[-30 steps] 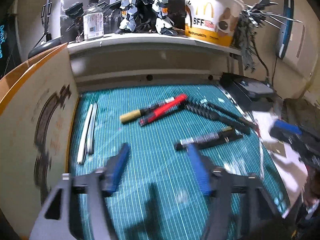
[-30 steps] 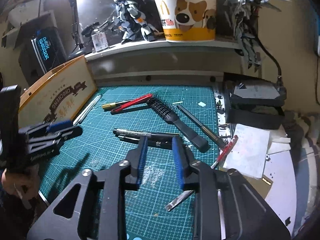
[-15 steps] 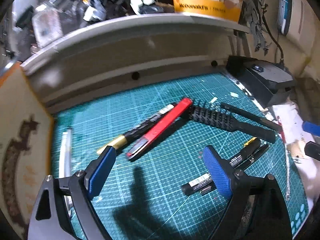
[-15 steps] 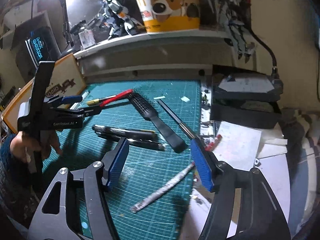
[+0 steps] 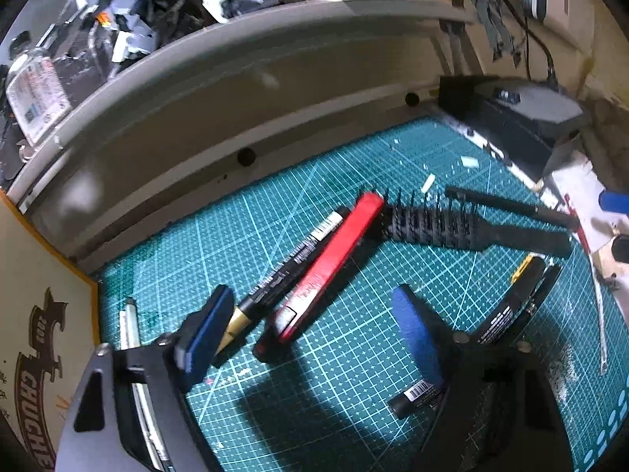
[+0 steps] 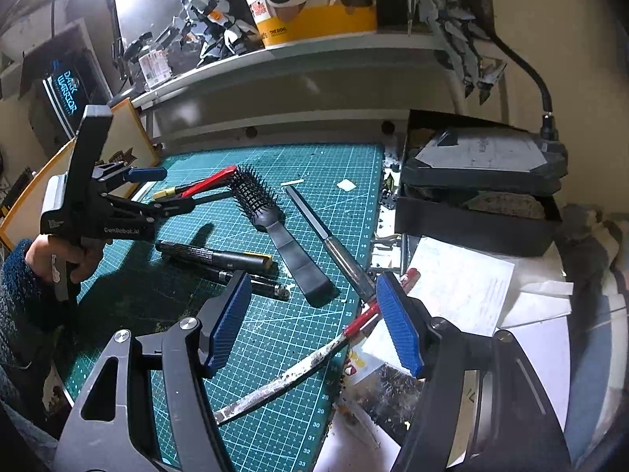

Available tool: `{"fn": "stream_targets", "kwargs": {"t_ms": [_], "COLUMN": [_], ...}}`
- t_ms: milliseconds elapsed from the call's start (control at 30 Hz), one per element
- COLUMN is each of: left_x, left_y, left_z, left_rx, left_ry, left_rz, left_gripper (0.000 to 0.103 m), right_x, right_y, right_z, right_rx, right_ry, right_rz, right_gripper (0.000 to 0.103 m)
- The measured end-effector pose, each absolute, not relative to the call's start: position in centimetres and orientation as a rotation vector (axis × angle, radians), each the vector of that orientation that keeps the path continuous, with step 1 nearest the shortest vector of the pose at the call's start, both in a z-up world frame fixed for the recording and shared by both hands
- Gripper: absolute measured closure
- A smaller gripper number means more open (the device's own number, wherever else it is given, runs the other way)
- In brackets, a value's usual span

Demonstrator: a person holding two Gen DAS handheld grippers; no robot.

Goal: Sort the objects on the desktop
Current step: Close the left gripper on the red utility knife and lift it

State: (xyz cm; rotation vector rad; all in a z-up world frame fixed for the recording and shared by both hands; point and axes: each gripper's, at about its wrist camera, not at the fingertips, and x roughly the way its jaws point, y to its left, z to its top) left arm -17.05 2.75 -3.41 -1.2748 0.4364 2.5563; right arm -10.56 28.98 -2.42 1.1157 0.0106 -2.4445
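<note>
On the green cutting mat (image 5: 354, 393) lie a red utility knife (image 5: 326, 267), a black marker with a gold tip (image 5: 283, 271), a black hairbrush (image 5: 440, 224) and two black markers (image 5: 507, 310). My left gripper (image 5: 310, 334) hangs low over the mat and its jaws are closing. The knife's near end and the gold tip lie between them, and the pads touch neither. My right gripper (image 6: 312, 295) is open above a red-handled stained blade (image 6: 298, 365) at the mat's right edge. The right wrist view also shows the left gripper (image 6: 161, 192) beside the red knife (image 6: 210, 183).
A wooden box with a logo (image 5: 39, 334) borders the mat on the left, with silver pens (image 5: 131, 326) beside it. A grey shelf (image 5: 236, 59) with model figures and a paper bucket (image 6: 314, 0) stands behind. Black trays (image 6: 471, 196) and papers (image 6: 464, 279) lie at the right.
My left gripper came forward and down to the red knife and gold-tipped marker, rolling as it went. The right gripper's jaws spread wide and it shifted right, over the stained blade.
</note>
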Motion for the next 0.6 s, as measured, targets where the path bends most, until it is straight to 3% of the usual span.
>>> {"fn": "stream_targets", "kwargs": {"t_ms": [333, 433, 600], "left_x": [-17.1, -16.6, -16.6], "left_y": [2.4, 2.1, 2.9], "left_z": [-3.9, -3.7, -4.0], "left_rx": [-1.298, -1.312, -1.308], "left_ry": [0.352, 0.302, 0.372], "left_rz": [2.459, 2.410, 2.395], "left_gripper": [0.056, 0.057, 0.057], "right_x": [-10.7, -10.4, -10.4], "right_y": [28.7, 28.3, 27.8], "right_z": [-3.1, -3.0, -3.1], "right_rx": [1.154, 1.154, 1.162], "right_ry": [-0.030, -0.010, -0.010], "right_rz": [-2.407, -2.404, -2.396], "right_gripper": [0.040, 0.040, 0.040]}}
